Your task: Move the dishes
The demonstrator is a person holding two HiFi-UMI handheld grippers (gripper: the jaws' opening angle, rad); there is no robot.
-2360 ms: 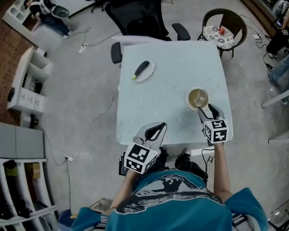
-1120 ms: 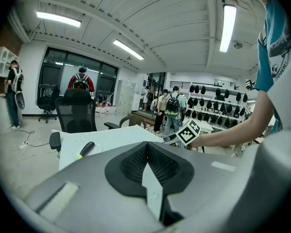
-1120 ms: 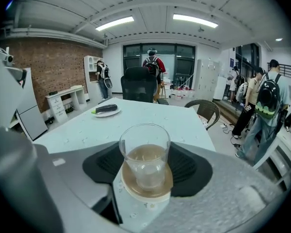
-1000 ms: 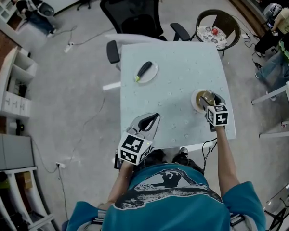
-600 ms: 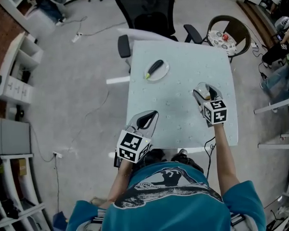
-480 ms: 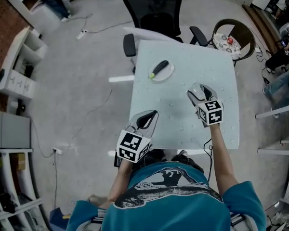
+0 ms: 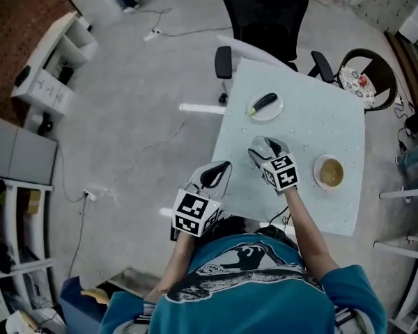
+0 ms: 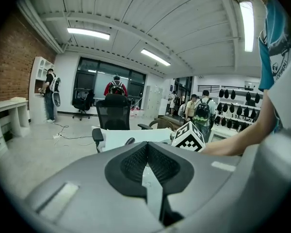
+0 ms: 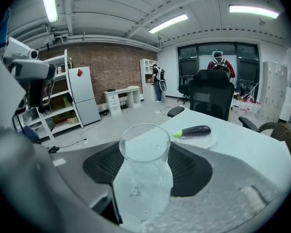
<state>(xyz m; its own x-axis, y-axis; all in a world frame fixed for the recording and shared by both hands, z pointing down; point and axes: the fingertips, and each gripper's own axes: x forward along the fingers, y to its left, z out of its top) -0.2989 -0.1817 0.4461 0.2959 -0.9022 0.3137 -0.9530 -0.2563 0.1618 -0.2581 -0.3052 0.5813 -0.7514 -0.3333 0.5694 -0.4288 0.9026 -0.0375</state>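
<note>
**Finding.** The right gripper [image 7: 262,147] is clenched on a clear drinking glass [image 9: 144,152], with a pad [image 9: 189,166] against each side. It is over the left half of the table [image 7: 313,117]. The left gripper [image 8: 146,147] is clenched on nothing, off the near-left corner. A plate [image 7: 276,111] with an aubergine [image 9: 196,129] lies beyond the glass. A small bowl [image 7: 329,173] sits near the right edge.

**Risks.**
- The smooth glass could slip or tilt in a friction-only hold.
- The glass could knock the plate.
- A set-down too near the left edge could send the glass off the table.

Bare tabletop [image 7: 312,125] between plate [image 7: 267,109] and bowl [image 7: 330,173]
</note>
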